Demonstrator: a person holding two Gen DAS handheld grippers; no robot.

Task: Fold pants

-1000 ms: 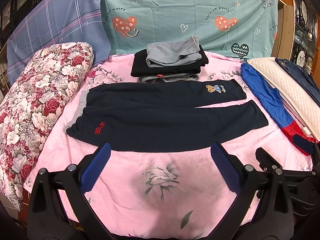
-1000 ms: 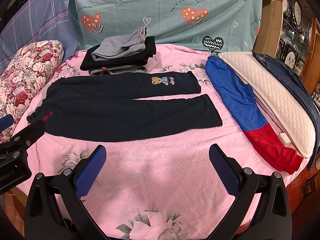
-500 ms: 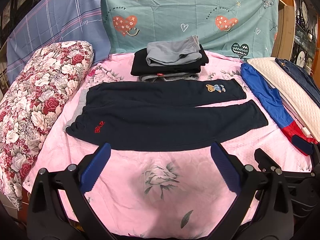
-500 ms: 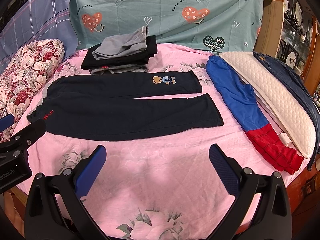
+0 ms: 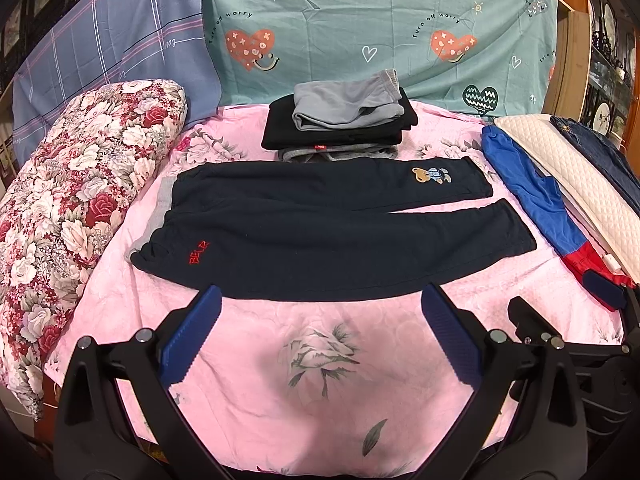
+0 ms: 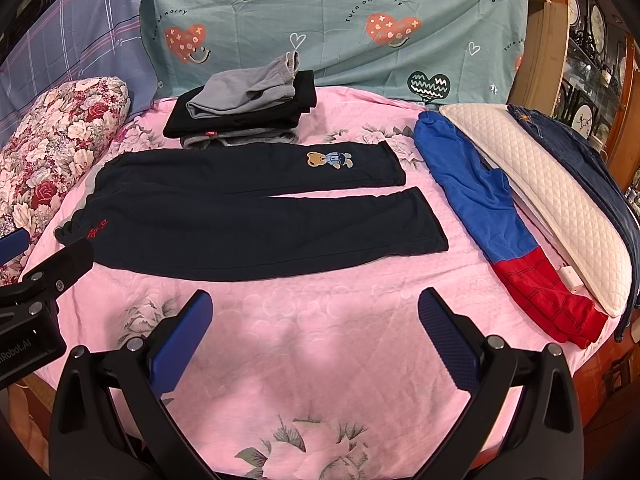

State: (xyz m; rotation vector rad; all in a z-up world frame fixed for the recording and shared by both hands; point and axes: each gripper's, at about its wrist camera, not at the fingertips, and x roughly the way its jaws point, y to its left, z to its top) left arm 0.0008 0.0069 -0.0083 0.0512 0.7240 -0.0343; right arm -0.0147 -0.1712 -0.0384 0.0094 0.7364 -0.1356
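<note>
Dark navy pants (image 5: 320, 232) lie flat and unfolded on the pink bed cover (image 5: 328, 380), waistband at the left, both legs pointing right, a bear patch on the far leg. They also show in the right wrist view (image 6: 248, 216). My left gripper (image 5: 320, 300) is open and empty, just short of the pants' near edge. My right gripper (image 6: 316, 300) is open and empty, above the cover, near the pants' near edge. The left gripper's body shows at the left edge of the right wrist view.
A stack of folded dark and grey clothes (image 5: 340, 124) sits behind the pants. A floral bolster (image 5: 72, 208) lies at the left. Blue-and-red pants (image 6: 496, 224), a white quilted pillow (image 6: 548, 200) and jeans (image 6: 580, 152) lie at the right.
Both grippers have crept slightly forward toward the pants. The pants have not moved, and both grippers stay open.
</note>
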